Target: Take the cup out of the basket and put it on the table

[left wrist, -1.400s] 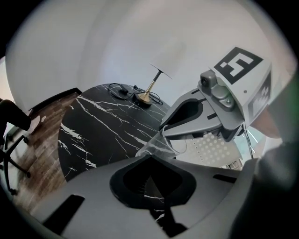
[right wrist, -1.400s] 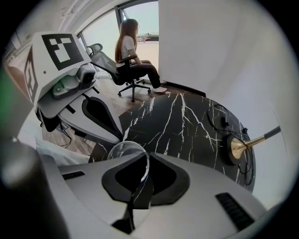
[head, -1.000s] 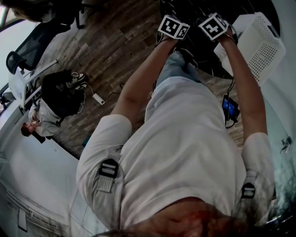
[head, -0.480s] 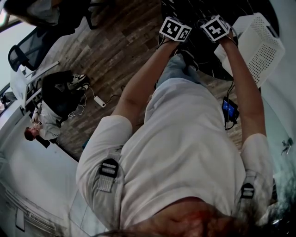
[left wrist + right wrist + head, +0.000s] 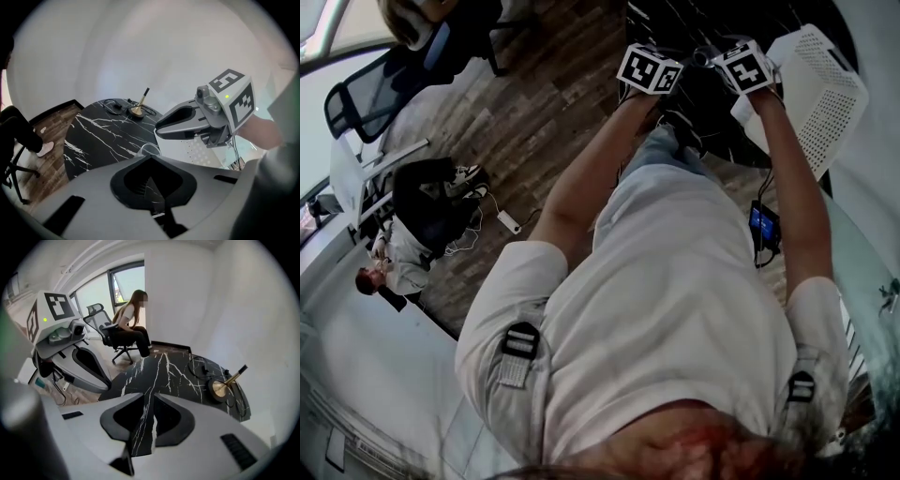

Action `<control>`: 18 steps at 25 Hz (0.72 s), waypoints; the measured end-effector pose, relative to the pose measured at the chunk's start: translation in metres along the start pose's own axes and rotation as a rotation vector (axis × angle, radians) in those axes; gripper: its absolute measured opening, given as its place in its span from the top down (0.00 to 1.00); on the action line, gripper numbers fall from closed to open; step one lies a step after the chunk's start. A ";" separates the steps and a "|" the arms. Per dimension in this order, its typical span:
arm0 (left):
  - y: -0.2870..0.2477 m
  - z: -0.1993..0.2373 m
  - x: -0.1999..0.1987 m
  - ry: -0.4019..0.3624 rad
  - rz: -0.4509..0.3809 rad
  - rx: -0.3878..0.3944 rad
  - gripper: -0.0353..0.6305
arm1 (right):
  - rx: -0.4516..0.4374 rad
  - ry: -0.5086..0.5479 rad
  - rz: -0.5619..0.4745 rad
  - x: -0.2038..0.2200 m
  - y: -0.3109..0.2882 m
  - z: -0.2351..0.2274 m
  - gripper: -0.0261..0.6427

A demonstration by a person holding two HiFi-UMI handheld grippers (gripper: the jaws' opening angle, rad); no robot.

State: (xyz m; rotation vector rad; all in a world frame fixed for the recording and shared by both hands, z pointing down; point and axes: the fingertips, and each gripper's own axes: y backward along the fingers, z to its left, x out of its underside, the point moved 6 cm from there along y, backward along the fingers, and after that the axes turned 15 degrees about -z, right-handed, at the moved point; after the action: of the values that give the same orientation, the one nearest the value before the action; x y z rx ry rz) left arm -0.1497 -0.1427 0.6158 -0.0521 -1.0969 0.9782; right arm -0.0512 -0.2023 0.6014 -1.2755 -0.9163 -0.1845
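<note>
The clear cup (image 5: pixel 150 149) stands rim-up on the black marble worktop (image 5: pixel 101 136). Its long axis looks vertical and its base is hidden. It is just beside the white perforated basket (image 5: pixel 206 152), whose inside doesn't show. The right gripper (image 5: pixel 150 399) has just been opening its jaws, now partly apart with nothing between. The left gripper (image 5: pixel 150 159) has its jaws together, empty.

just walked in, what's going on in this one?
A person holds two grippers over a black marble table, beside a white perforated basket. The right gripper has jaws that have just been opening, with nothing between them. The left gripper looks closed and also empty. The rim of a clear cup shows just beyond the left gripper, next to the basket. Whether it stands on the table can't be made out.
</note>
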 end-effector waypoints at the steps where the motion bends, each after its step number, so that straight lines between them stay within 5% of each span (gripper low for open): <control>1: 0.004 -0.004 -0.005 -0.005 -0.015 0.001 0.94 | 0.019 -0.006 -0.039 -0.006 0.008 -0.002 0.87; 12: 0.040 -0.082 -0.068 -0.054 -0.253 0.080 0.94 | 0.197 -0.239 -0.614 -0.030 0.137 0.004 0.95; 18: 0.057 -0.144 -0.076 -0.095 -0.447 0.148 0.94 | 0.240 -0.321 -0.762 -0.003 0.203 0.022 0.95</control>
State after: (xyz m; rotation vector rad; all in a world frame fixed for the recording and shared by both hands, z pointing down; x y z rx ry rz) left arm -0.0838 -0.1019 0.4619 0.3505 -1.0593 0.6590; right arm 0.0558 -0.1171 0.4500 -0.6919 -1.6270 -0.4572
